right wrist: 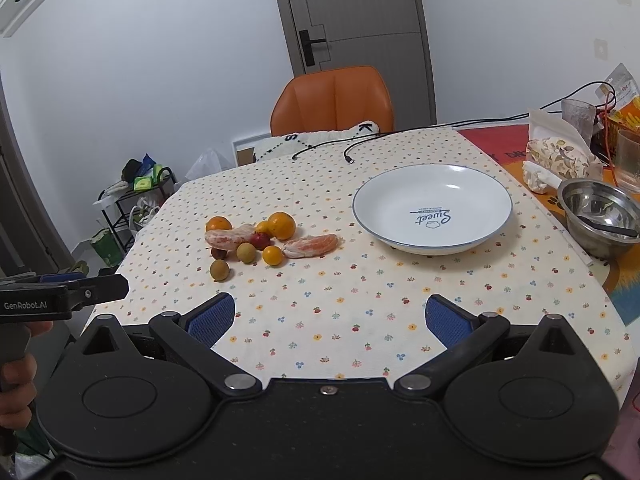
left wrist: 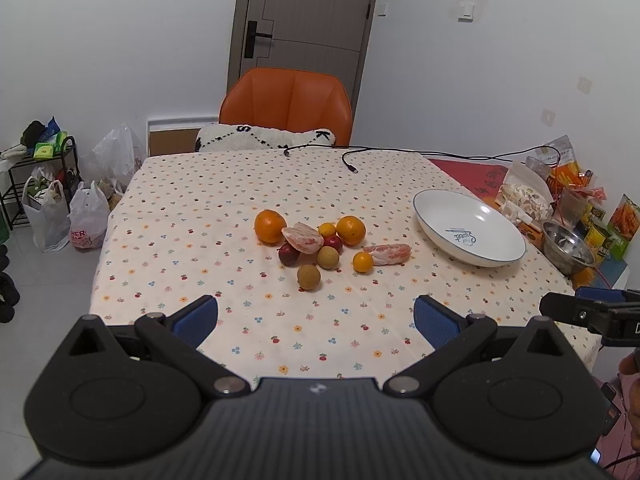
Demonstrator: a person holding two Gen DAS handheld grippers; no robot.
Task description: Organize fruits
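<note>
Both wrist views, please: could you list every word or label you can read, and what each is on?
"Sweet": inside the white plate; the small line above it is too small to read.
"GenRobot.AI": on the left gripper.
"PER": partial, on a plastic bag on the floor.
Snack packets: print unreadable.

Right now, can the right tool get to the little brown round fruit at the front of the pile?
Probably yes. The right tool is open and holds nothing, and only bare flowery tablecloth lies between it and the small brown round fruit, the nearest of the pile. It sits off to the tool's left.
</note>
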